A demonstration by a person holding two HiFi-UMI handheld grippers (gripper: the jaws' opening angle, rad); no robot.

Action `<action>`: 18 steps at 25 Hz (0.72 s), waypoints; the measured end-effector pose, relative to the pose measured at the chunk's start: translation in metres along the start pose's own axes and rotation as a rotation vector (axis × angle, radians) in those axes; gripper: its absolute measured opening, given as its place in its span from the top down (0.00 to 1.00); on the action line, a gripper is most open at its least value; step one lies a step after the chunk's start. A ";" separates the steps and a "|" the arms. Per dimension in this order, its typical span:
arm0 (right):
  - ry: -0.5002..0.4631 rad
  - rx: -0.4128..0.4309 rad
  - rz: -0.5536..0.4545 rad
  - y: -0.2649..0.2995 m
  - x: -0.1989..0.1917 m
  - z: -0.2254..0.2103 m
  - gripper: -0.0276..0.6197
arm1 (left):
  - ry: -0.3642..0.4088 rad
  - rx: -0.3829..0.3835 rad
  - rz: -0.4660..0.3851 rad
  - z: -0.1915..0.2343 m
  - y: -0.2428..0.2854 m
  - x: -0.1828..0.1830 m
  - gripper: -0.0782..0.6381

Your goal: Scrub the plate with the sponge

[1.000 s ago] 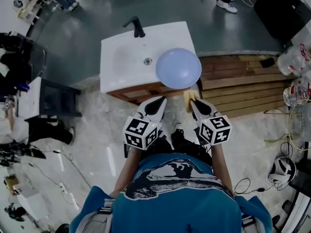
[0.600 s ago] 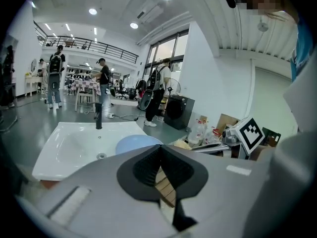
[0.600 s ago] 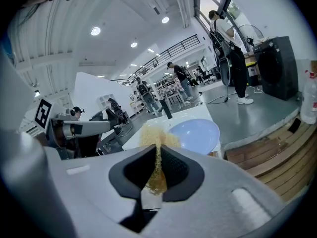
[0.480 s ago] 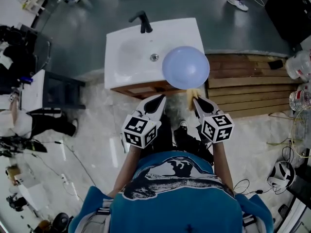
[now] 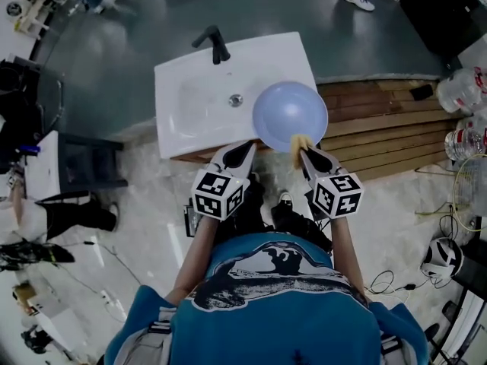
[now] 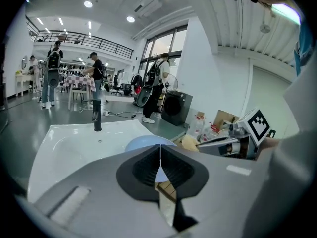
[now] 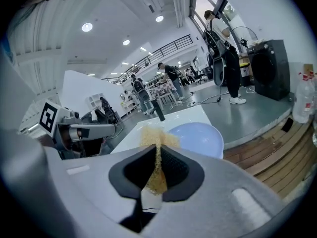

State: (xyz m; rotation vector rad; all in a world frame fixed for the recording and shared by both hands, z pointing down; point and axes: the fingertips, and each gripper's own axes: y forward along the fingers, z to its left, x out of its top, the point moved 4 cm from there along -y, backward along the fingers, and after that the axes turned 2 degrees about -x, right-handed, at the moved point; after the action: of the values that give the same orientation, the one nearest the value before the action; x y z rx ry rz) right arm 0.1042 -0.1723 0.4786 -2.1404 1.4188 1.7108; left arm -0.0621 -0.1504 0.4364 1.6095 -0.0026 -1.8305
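Plate [image 5: 289, 112]: pale blue, on right side of white sink [image 5: 190, 109].
Sponge [image 5: 300, 142]: yellow, at plate's near rim.
Right gripper [image 5: 303, 151]: fingers pinching sponge.
Left gripper [image 5: 243, 148]: fingers pressed together, empty.

A pale blue round plate [image 5: 285, 111] lies at the centre of the frame, over the right front corner of a white rectangular sink [image 5: 190, 105]. Just below it, the right gripper [image 5: 304, 152] pinches a yellow sponge [image 5: 300, 142] at the plate's lower rim. The left gripper [image 5: 242, 148], jaws together, is lower left of the plate.
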 end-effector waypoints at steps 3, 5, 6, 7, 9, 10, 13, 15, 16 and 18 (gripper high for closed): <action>0.018 -0.034 -0.005 0.014 0.005 0.000 0.91 | 0.029 -0.046 0.043 0.019 0.016 -0.002 0.84; 0.023 -0.059 -0.007 0.024 0.008 0.000 0.91 | 0.047 -0.072 0.067 0.031 0.026 -0.004 0.82; 0.024 -0.070 -0.008 0.029 0.009 0.000 0.91 | 0.054 -0.084 0.077 0.037 0.031 -0.005 0.81; 0.025 -0.082 -0.008 0.033 0.010 0.000 0.91 | 0.058 -0.098 0.088 0.043 0.036 -0.006 0.80; 0.025 -0.107 -0.006 0.042 0.012 -0.001 0.91 | 0.061 -0.125 0.113 0.055 0.047 -0.009 0.78; 0.021 -0.119 -0.003 0.046 0.014 -0.003 0.91 | 0.060 -0.137 0.127 0.061 0.053 -0.011 0.77; 0.001 -0.159 0.012 0.061 0.017 -0.009 0.91 | 0.052 -0.159 0.172 0.082 0.071 -0.020 0.73; -0.012 -0.190 0.029 0.070 0.019 -0.016 0.91 | 0.026 -0.178 0.208 0.093 0.085 -0.029 0.69; -0.020 -0.206 0.041 0.073 0.019 -0.021 0.91 | -0.002 -0.194 0.228 0.097 0.092 -0.033 0.68; -0.046 -0.235 0.072 0.080 0.020 -0.031 0.91 | -0.081 -0.232 0.270 0.103 0.108 -0.042 0.66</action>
State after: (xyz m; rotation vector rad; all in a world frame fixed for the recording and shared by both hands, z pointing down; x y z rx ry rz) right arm 0.0733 -0.2479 0.5120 -2.1676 1.3603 2.0321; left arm -0.1004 -0.2556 0.5434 1.3062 -0.0405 -1.6219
